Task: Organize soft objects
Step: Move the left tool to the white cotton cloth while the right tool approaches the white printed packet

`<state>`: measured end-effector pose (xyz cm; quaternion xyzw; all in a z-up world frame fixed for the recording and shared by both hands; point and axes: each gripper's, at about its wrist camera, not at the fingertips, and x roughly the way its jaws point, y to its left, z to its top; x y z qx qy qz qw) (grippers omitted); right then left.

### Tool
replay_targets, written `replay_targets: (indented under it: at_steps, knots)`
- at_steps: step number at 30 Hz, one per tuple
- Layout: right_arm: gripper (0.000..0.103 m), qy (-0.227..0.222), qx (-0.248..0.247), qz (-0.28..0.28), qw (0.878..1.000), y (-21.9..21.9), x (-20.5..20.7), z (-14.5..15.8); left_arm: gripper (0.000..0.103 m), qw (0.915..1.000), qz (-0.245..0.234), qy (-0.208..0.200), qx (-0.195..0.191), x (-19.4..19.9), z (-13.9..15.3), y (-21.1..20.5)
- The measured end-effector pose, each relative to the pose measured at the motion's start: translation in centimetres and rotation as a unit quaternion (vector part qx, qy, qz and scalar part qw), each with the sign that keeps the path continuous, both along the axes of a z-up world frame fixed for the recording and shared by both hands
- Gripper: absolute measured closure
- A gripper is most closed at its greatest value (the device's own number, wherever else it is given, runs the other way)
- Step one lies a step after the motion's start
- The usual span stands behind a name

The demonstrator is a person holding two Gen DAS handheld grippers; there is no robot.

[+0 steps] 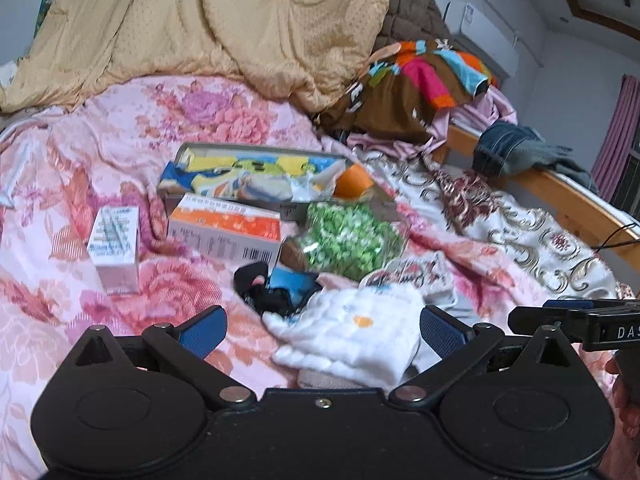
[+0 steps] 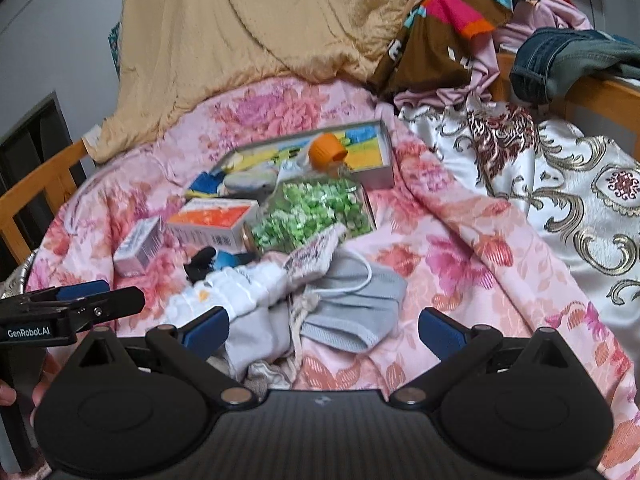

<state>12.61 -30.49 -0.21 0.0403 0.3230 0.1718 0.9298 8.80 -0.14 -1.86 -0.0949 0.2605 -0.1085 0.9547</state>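
A pile of soft things lies on the pink floral bedspread (image 1: 132, 148). A white fluffy sock (image 1: 352, 336) sits between the fingers of my open left gripper (image 1: 322, 332), which is not closed on it. Behind it lie a black and blue sock (image 1: 276, 288) and a patterned sock (image 2: 312, 252). My right gripper (image 2: 324, 332) is open over a grey cloth with a white cord (image 2: 352, 300) and the white sock (image 2: 228, 292). A shallow grey box (image 1: 240, 150) farther back holds colourful folded cloths. Each gripper shows side-on in the other's view.
A jar of green pieces (image 1: 348, 240) with an orange lid (image 1: 352, 182) lies on its side. An orange carton (image 1: 228, 228) and a small white carton (image 1: 114, 248) lie left of it. A tan quilt (image 1: 200, 28), clothes, jeans (image 1: 516, 152) and a wooden bed rail (image 1: 560, 192) border the bed.
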Motion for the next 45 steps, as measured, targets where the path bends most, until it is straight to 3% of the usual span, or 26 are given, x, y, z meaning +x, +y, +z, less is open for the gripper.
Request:
replay_targets:
  at_steps: [11, 30, 40, 45]
  knots:
    - [0.0, 0.02, -0.008, -0.001, 1.0, 0.0, 0.5, -0.6, 0.001, 0.9995, -0.021, 0.003, 0.022, -0.5, -0.2, -1.1]
    - [0.0, 0.03, 0.08, 0.012, 0.996, -0.5, 1.9, -1.0, 0.001, 0.996, -0.078, 0.042, 0.009, 2.6, -1.4, -2.3]
    - [0.001, 0.004, 0.099, 0.038, 0.994, 0.5, 5.1, -1.3, 0.001, 0.9906, -0.111, 0.08, -0.008, 6.0, -2.1, -1.6]
    - [0.006, -0.015, 0.092, 0.05, 0.994, 1.4, 7.5, -1.6, 0.001, 0.9889, -0.121, 0.086, -0.011, 6.8, -2.7, -1.6]
